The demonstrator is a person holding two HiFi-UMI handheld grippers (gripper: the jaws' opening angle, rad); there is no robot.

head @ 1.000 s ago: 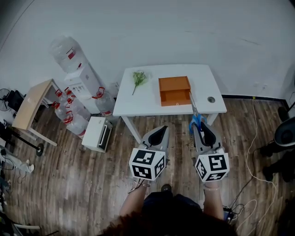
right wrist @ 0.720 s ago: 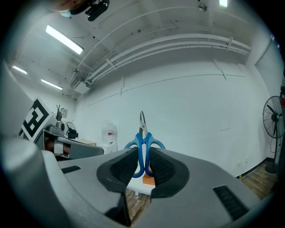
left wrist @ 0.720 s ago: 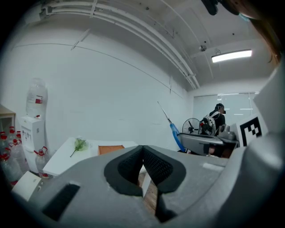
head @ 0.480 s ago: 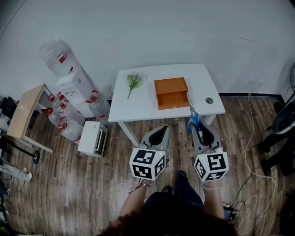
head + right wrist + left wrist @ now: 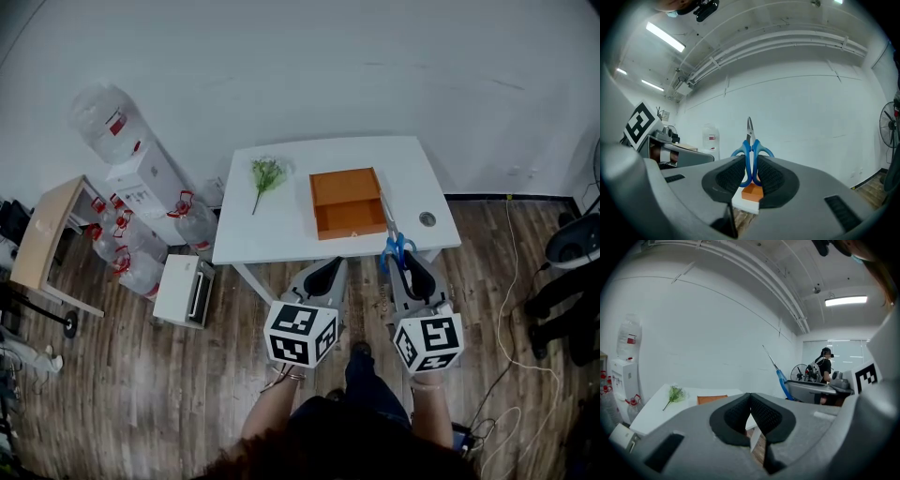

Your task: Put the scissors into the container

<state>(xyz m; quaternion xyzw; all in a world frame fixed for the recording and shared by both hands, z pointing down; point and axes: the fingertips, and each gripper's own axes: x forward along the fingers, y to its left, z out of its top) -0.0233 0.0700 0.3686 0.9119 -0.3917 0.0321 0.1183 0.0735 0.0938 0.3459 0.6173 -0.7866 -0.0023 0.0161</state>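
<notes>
White wall and wood-plank floor surround a white table [image 5: 281, 230] in the upper middle of your head view. On it sits an orange container [image 5: 348, 202], open at the top. A green plant sprig [image 5: 265, 174] lies well apart to its left, and a small round object [image 5: 427, 219] lies near the table's right edge. At the far left of the frame stand a water dispenser [image 5: 141, 178], several water bottles [image 5: 139, 267] and a wooden side table [image 5: 47, 234].

Your right gripper [image 5: 410, 261] has its jaws clamped on the scissors [image 5: 394, 239]. The right gripper view shows the ribbed pads pressing both sides of the blue handles, with the closed blades standing straight up above the jaws. In the head view the scissors are held in the air at the table's near right edge. Their blades point toward the wall and run along the container's right side, so they are not inside it.

Your left gripper [image 5: 323, 272] hangs below the table's front edge, in the lower middle of the frame. Its jaws are pressed together with nothing between them.
</notes>
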